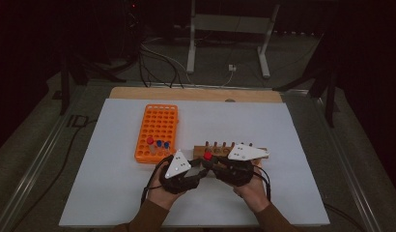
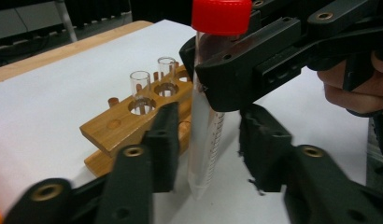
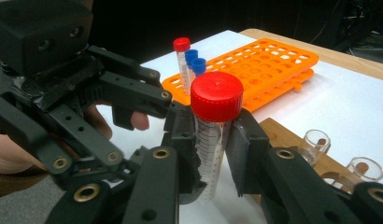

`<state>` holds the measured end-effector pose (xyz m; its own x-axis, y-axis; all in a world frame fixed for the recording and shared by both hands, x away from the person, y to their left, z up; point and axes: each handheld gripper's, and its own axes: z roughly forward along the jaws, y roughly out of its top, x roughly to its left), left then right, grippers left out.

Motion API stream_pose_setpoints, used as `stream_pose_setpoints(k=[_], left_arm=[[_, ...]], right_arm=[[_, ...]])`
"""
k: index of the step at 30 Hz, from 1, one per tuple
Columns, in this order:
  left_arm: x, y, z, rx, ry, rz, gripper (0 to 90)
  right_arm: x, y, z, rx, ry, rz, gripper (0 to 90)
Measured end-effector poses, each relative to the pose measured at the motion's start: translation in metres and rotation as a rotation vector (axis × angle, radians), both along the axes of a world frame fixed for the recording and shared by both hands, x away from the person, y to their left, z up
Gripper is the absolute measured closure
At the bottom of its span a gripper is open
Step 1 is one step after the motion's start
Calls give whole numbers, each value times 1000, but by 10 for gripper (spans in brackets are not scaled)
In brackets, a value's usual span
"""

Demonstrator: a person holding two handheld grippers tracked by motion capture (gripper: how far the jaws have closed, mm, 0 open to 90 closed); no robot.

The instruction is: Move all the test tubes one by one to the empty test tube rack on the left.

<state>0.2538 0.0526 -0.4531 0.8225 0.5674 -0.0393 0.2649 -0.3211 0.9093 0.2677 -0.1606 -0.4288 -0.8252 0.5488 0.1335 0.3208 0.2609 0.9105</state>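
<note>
A clear tube with a red cap (image 3: pixel 216 95) stands upright just above the white mat, in front of the wooden rack (image 1: pixel 220 151). My right gripper (image 3: pixel 212 154) is shut on the tube's upper part just under the cap. My left gripper (image 2: pixel 206 149) straddles the tube's lower part (image 2: pixel 206 140), with a small gap showing on each side between pad and tube. In the high view the two grippers meet nose to nose near the mat's front middle, left gripper (image 1: pixel 202 166) and right gripper (image 1: pixel 213 162), with the red cap (image 1: pixel 207 155) between them.
An orange tube rack (image 1: pixel 157 130) stands left of centre with one red-capped tube (image 1: pixel 150 141) and two blue-capped ones (image 1: pixel 162 144) at its near end. The wooden rack (image 2: pixel 115 128) holds short open glass tubes (image 2: pixel 140 88). A white mat (image 1: pixel 283 193) covers the table.
</note>
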Motion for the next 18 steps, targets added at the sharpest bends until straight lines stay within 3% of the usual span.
stream_pose_setpoints(k=[6, 11, 18], left_arm=[[1, -1, -2, 20, 8, -3, 733], [1, 0, -2, 21, 13, -1, 751], [6, 8, -6, 18, 27, 32, 751]], right_arm=[[-1, 2, -1, -4, 2, 8, 745], [-1, 2, -1, -1, 4, 8, 736], [1, -7, 3, 47, -7, -8, 563]])
